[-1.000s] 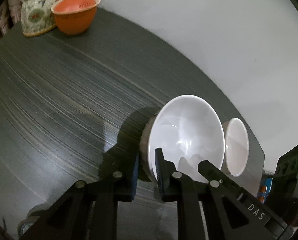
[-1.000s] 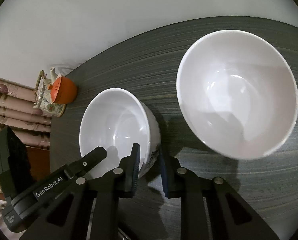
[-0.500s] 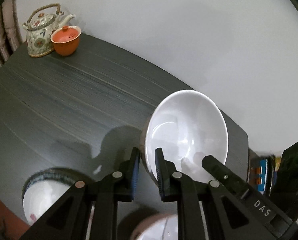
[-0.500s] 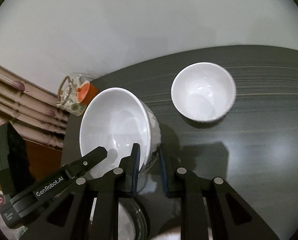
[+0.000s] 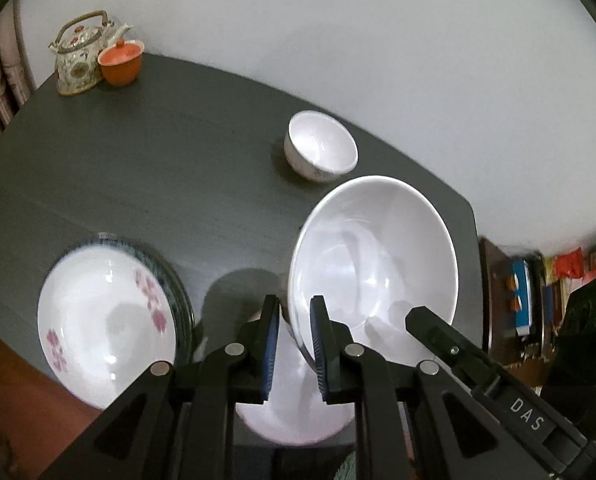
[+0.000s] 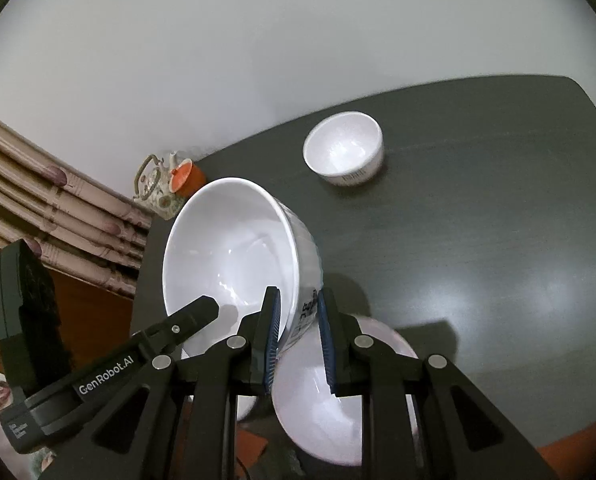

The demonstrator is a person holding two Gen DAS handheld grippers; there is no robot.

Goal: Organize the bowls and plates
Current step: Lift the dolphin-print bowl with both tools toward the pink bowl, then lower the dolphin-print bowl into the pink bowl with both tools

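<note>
Over the dark counter (image 5: 146,184), both grippers had lifted the large bowl (image 5: 373,256), jaws clamping its rim, toward the near plates (image 5: 106,320).

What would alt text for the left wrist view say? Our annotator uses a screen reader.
The left gripper clamps the rim of a white bowl above a dark table. A flowered plate lies left, a small bowl behind, a teapot at the far corner.

Both tools are black with blue ribbed pads (image 5: 273,344), silver screws, apparently "DAS" and "GenRobot.AI" lettering.
</note>
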